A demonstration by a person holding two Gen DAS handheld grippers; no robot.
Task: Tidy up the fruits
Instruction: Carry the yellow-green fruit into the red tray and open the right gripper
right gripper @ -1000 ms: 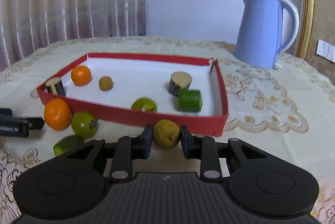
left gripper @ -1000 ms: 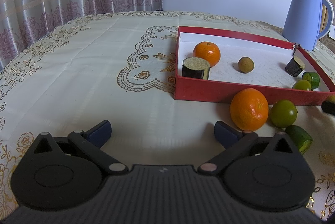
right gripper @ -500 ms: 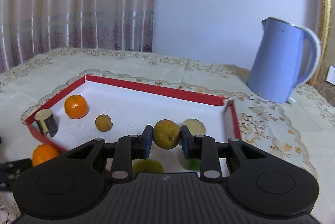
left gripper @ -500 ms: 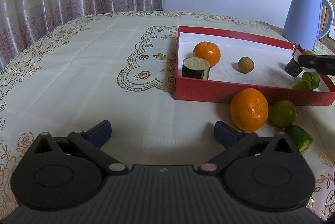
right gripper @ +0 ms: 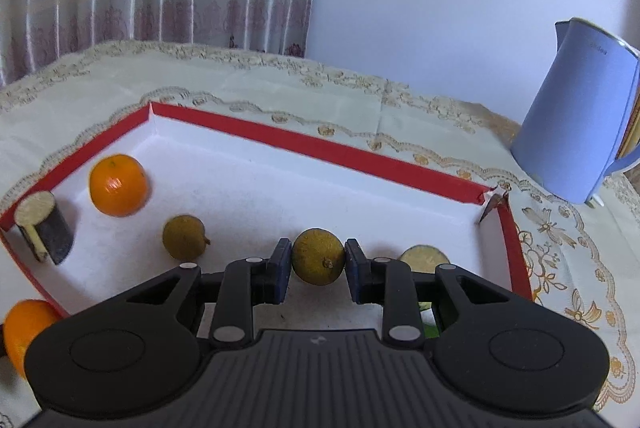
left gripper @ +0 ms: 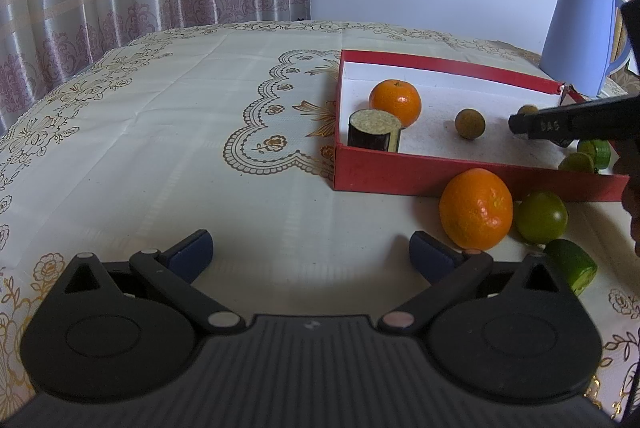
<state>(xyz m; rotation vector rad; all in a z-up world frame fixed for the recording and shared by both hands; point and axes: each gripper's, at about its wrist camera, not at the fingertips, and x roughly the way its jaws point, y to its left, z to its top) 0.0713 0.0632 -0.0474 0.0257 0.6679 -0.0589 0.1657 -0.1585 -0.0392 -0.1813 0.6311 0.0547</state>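
Right gripper holds a brown fruit over the red tray; left gripper waits spread wide.

The right gripper (right gripper: 318,262) has its blue pads clamped on both sides of the brown fruit (right gripper: 318,256), above the white floor of the red tray (right gripper: 312,144). Ahead to its left lie a second brown fruit (right gripper: 183,237), an orange (right gripper: 117,185) and a dark cut cylinder (right gripper: 44,224). The left gripper (left gripper: 311,254) is wide apart with nothing between its pads, low over the tablecloth (left gripper: 160,132). Ahead to its right, outside the tray wall, sit a bigger orange (left gripper: 476,214), a green fruit (left gripper: 540,217) touching it, and a cut green piece (left gripper: 574,266).
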